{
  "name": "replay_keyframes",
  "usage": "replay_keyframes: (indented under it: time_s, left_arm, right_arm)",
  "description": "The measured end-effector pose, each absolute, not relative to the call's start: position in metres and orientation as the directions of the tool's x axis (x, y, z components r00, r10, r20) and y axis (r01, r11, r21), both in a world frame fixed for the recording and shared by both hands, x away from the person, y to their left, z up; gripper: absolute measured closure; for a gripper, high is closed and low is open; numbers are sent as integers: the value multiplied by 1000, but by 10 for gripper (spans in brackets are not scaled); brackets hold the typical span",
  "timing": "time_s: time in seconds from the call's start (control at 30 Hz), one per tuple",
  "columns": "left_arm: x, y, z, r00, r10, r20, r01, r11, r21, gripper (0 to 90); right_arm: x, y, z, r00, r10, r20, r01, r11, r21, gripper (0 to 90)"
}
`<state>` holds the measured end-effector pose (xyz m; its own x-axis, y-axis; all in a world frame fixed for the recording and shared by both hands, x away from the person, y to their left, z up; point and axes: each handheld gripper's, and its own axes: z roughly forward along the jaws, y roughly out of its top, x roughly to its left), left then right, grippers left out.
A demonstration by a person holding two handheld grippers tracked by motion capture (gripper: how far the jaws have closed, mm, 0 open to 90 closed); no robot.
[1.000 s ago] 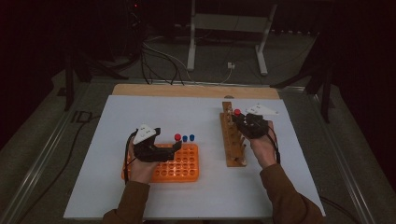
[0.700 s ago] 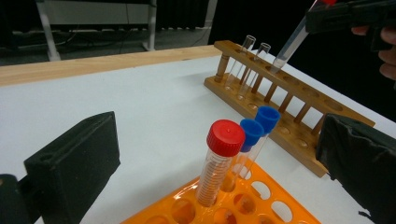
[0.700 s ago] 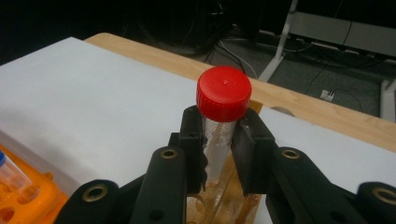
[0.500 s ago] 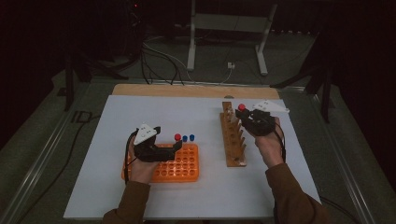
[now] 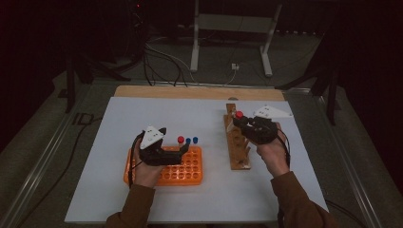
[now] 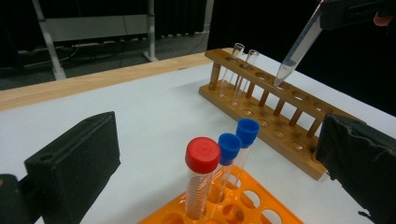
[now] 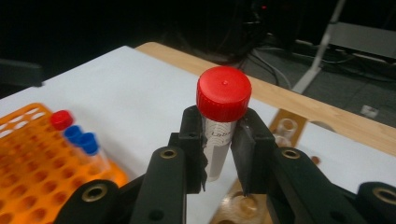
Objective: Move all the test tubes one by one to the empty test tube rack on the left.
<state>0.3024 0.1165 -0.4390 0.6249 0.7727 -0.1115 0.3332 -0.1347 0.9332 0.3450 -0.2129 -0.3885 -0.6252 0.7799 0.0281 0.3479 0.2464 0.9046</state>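
Two grippers were at work over the white worktop (image 5: 119,118). The right gripper (image 5: 243,122), right of centre in the high view, had its fingers (image 7: 194,140) clamped on a red-capped tube (image 7: 223,122), gripping it just below the cap. That tube hung above the wooden rack (image 5: 236,142), with its pointed lower end over the row of holes near the upper right of the left gripper view (image 6: 299,46); I could not tell whether the tip touched the wood. Two clear, uncapped glass tubes (image 6: 236,70) stood upright at the far end of the rack.

The left gripper (image 5: 177,153) lay low over the orange rack (image 5: 190,171), left of centre in the high view. Its fingers (image 6: 77,163) stood wide apart and held nothing; one sat at the lower left and the other at the right edge of the left gripper view. Between them, at the far edge of the orange rack, three capped tubes stood upright in a row: another red-capped one (image 6: 201,172) nearest, then two blue-capped tubes (image 6: 236,144), the caps just beside one another. The wooden rack lay well apart from the orange one, to its right in the high view.
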Motion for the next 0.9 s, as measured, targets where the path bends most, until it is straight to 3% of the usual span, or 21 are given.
replay_keyframes:
  time_s: [0.37, 0.9]
  left_arm:
    - [298, 109, -432, 652, 752, -96, 305, -145, 941, 17]
    - [288, 80, -427, 753, 657, -39, 259, -241, 936, 168]
  right_arm:
    - [324, -197, -385, -727, 683, 62, 338, 278, 899, 745]
    - [307, -161, -387, -827, 551, 110, 337, 330, 882, 742]
